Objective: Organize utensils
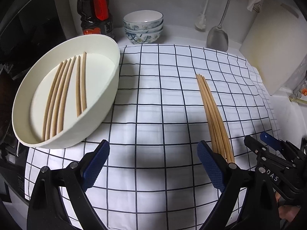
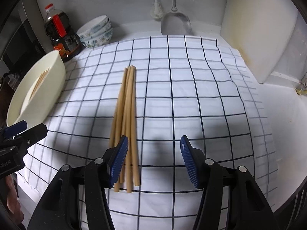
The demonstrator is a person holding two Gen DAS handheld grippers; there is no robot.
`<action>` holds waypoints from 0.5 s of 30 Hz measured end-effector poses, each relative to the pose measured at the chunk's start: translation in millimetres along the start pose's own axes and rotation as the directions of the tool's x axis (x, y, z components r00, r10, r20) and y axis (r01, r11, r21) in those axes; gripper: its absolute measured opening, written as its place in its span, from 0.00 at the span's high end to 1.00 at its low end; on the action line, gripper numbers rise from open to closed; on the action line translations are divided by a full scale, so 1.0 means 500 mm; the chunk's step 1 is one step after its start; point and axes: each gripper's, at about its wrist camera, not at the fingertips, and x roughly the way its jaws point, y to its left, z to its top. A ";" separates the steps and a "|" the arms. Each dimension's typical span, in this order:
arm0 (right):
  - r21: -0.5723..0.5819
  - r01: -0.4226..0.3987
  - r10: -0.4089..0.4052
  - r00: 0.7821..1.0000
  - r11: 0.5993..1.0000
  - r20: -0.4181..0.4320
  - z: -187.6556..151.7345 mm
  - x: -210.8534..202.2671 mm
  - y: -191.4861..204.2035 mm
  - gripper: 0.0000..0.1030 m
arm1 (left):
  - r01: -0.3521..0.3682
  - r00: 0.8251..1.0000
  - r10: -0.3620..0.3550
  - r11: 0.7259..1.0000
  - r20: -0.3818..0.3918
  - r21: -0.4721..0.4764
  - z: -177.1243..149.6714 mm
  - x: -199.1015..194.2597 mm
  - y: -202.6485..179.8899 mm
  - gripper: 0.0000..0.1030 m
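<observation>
- Chopsticks (image 2: 125, 115): a loose bundle lying mid-cloth (image 2: 191, 76); judged light, stiff, smooth, prone to roll; best pinched near mid-length.
- Tray (image 1: 107, 88): at the cloth's left edge.
- Right gripper (image 2: 153, 161), left gripper (image 1: 153, 164): both released, nothing grasped.

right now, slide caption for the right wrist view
Open right tool above loose chopsticks on checked cloth, white tub at left.

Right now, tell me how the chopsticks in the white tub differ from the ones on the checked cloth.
The chopsticks in the tub lie loosely side by side with gaps between them; the chopsticks on the cloth are bunched, crossing one another. The tub set sits inside the white tub; the cloth set lies bare on the checked cloth. Both are plain, light wood.
</observation>
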 end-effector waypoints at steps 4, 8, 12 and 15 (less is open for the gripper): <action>-0.010 -0.012 0.012 1.000 1.000 -0.014 -0.006 0.032 -0.001 0.47 | -0.004 1.000 0.004 1.000 -0.005 -0.010 -0.006 0.019 -0.001 0.12; -0.028 -0.016 0.015 1.000 0.999 -0.008 -0.004 0.058 0.006 0.47 | -0.009 1.000 0.009 1.000 -0.016 -0.021 -0.010 0.039 0.001 0.12; -0.040 -0.004 0.004 1.000 0.999 -0.002 -0.002 0.078 0.008 0.47 | -0.010 1.000 0.009 1.000 -0.023 -0.026 -0.011 0.052 -0.001 0.12; -0.048 -0.006 0.006 1.000 0.999 0.004 -0.002 0.086 0.009 0.47 | -0.008 1.000 0.007 1.000 -0.020 -0.023 -0.009 0.057 -0.005 0.12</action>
